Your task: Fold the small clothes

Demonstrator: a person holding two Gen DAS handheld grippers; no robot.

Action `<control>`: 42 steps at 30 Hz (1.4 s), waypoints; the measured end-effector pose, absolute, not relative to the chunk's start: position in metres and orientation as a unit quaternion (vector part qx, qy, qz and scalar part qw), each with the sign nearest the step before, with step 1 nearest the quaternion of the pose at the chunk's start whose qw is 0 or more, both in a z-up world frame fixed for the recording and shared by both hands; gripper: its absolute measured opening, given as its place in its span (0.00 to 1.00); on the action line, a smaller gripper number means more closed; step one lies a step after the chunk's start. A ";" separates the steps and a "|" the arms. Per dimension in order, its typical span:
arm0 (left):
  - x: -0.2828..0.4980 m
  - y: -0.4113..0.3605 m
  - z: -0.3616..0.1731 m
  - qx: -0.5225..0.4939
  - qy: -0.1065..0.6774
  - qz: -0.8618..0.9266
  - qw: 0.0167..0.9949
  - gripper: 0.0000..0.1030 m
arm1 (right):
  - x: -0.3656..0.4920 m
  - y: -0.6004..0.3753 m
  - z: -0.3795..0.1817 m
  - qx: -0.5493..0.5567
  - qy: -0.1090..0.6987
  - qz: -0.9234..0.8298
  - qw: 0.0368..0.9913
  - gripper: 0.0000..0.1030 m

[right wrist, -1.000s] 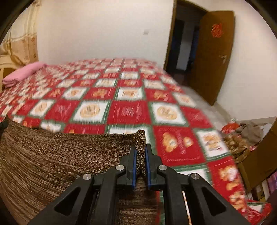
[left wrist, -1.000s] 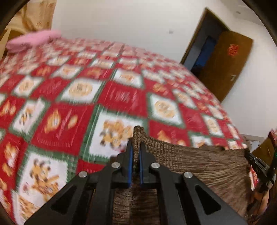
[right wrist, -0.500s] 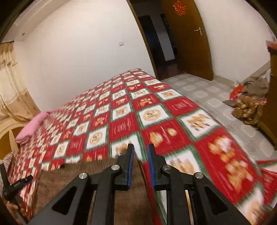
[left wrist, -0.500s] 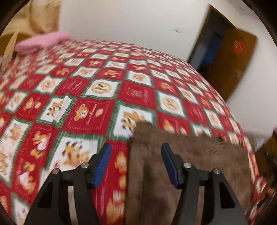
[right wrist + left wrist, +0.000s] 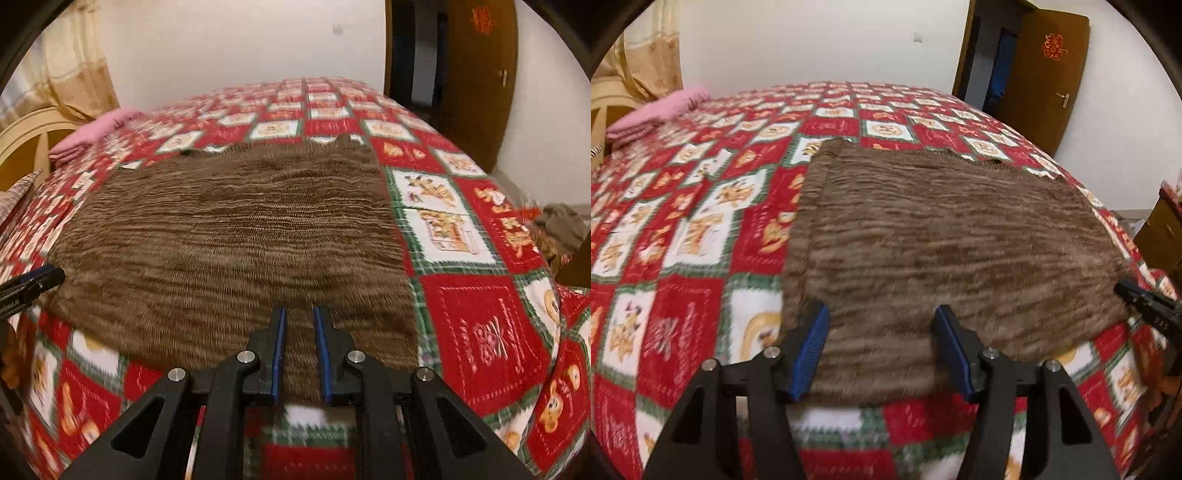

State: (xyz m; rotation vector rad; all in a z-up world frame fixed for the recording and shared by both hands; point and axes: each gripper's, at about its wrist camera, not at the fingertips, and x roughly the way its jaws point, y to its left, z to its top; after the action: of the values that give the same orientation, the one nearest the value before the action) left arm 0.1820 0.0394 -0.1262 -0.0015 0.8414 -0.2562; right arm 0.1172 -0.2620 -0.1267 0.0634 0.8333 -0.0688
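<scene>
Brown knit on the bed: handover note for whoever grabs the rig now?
Left gripper: open wide, empty, over the near edge of the brown knit garment.
Right gripper: slightly open, nothing pinched, over the same near edge, towards its right corner.
Garment: lying spread flat on the red patterned bedspread, far edge slightly uneven. Pink folded item sits at the far left of the bed, untouched.
Done: garment laid out.
Left: no fold visible yet; likely regrasp an edge and fold it over.
</scene>
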 end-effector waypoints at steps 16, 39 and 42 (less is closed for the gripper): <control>0.124 0.107 -0.120 -0.076 0.386 -0.051 0.918 0.80 | 0.053 -0.225 -0.092 -0.040 0.372 -0.051 0.926 0.16; 0.162 0.074 -0.140 -0.272 0.351 -0.055 0.894 0.62 | 0.129 -0.151 -0.140 0.039 0.385 0.075 0.919 0.17; 0.164 0.075 -0.143 -0.282 0.347 -0.061 0.892 0.26 | 0.129 -0.152 -0.140 0.042 0.383 0.077 0.920 0.18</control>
State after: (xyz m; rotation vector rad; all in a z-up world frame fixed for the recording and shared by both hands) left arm 0.1645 0.0752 -0.1429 -0.5855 0.7210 -0.1270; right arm 0.1289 -0.1518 -0.1402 0.0868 0.7863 0.1586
